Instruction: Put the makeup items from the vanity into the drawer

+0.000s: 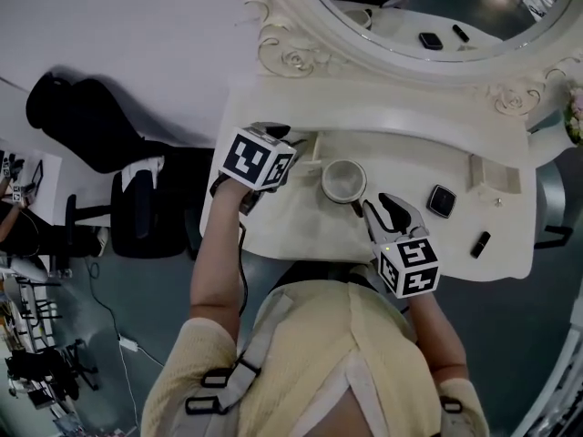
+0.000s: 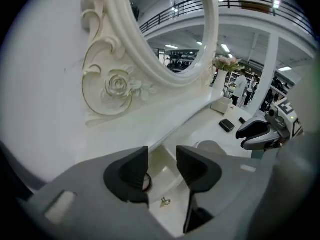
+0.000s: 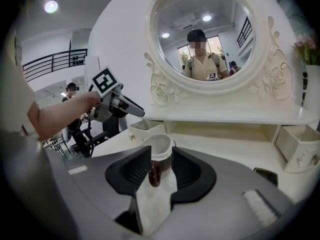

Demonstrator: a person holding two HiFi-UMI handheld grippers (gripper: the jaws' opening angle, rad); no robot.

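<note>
My left gripper [image 1: 290, 142] [image 2: 162, 156] hangs open over the small open drawer [image 1: 310, 159] [image 2: 170, 181] at the vanity's left, with nothing between its pads. Inside that drawer lies a round dark-rimmed item [image 2: 144, 182], partly hidden by the left jaw. A white cup [image 1: 343, 180] [image 3: 157, 145] with a brown handle stands mid-vanity; my right gripper [image 1: 369, 206] [image 3: 161, 156] is shut on that handle. To the right on the vanity top lie a black compact [image 1: 442, 200] [image 3: 265, 176] and a black lipstick tube [image 1: 480, 244].
A carved oval mirror [image 1: 428, 16] rises behind the vanity, with a shelf under it. A second small drawer box [image 1: 492, 176] [image 3: 300, 146] stands at the right, flowers [image 3: 307, 46] beyond it. A black office chair [image 1: 100, 126] stands left of the vanity.
</note>
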